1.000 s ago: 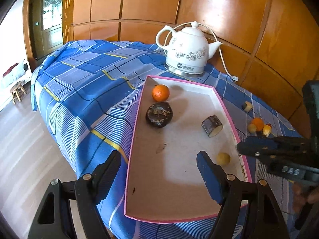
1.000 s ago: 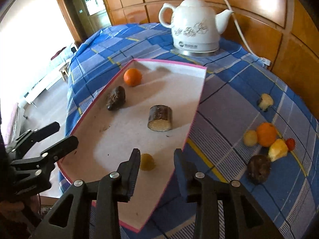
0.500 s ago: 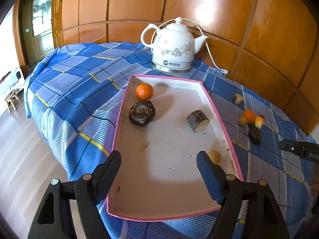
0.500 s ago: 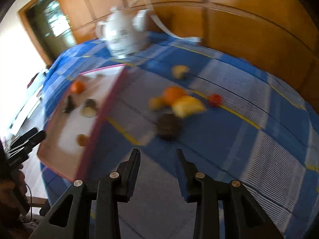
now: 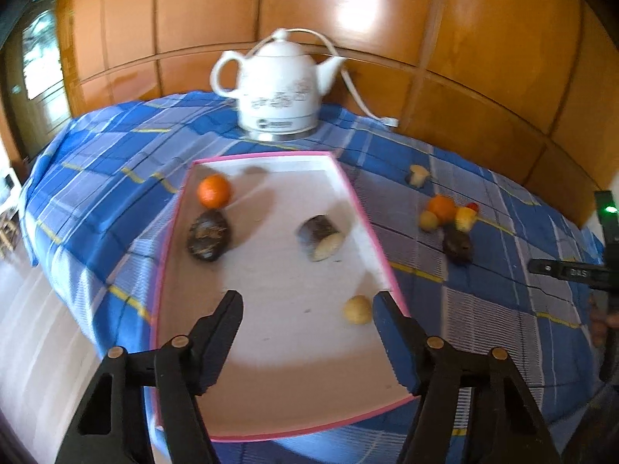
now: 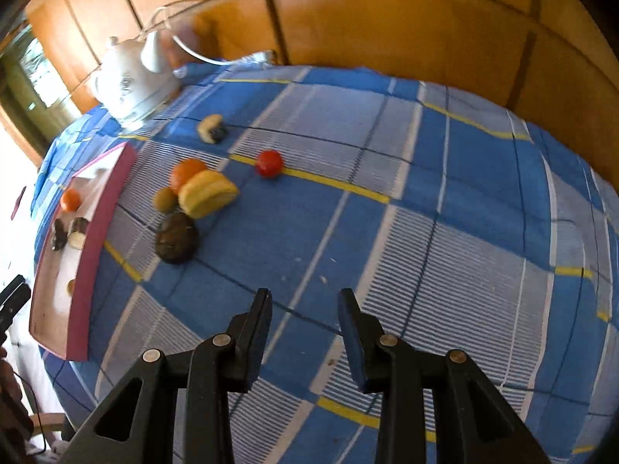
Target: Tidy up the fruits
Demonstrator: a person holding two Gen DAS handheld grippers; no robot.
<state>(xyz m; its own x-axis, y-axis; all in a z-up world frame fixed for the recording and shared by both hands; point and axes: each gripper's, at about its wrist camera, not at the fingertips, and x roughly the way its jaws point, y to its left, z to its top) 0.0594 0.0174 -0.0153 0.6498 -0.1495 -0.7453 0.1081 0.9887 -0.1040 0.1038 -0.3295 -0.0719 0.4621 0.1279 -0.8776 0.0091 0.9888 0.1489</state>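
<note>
A pink-rimmed white tray [image 5: 363,212] holds an orange [image 5: 213,191], a dark brown fruit [image 5: 208,236], a cut brown piece [image 5: 321,237] and a small yellow fruit [image 5: 358,309]. My left gripper [image 5: 307,305] hovers over the tray's near half. Its jaws are closing on nothing, and the small yellow fruit lies on the tray just inside the right finger. On the cloth right of the tray [image 6: 96,232] lie an orange [image 6: 187,172], a yellow piece [image 6: 207,193], a small greenish fruit [image 6: 164,199], a dark brown fruit [image 6: 176,237], a red tomato [image 6: 269,163] and a pale piece [image 6: 211,128]. My right gripper [image 6: 305,297] hangs over bare cloth, narrowly open and empty.
A white kettle [image 5: 276,92] with a cord stands on the blue checked tablecloth [image 6: 425,212] behind the tray. Wooden wall panels [image 5: 464,58] close off the back. The table's left edge drops to a pale floor [image 5: 31,348].
My right gripper has swung from over the tray's near edge to the right, over the cloth near the loose fruits. My left gripper has shifted right and its jaws have narrowed.
</note>
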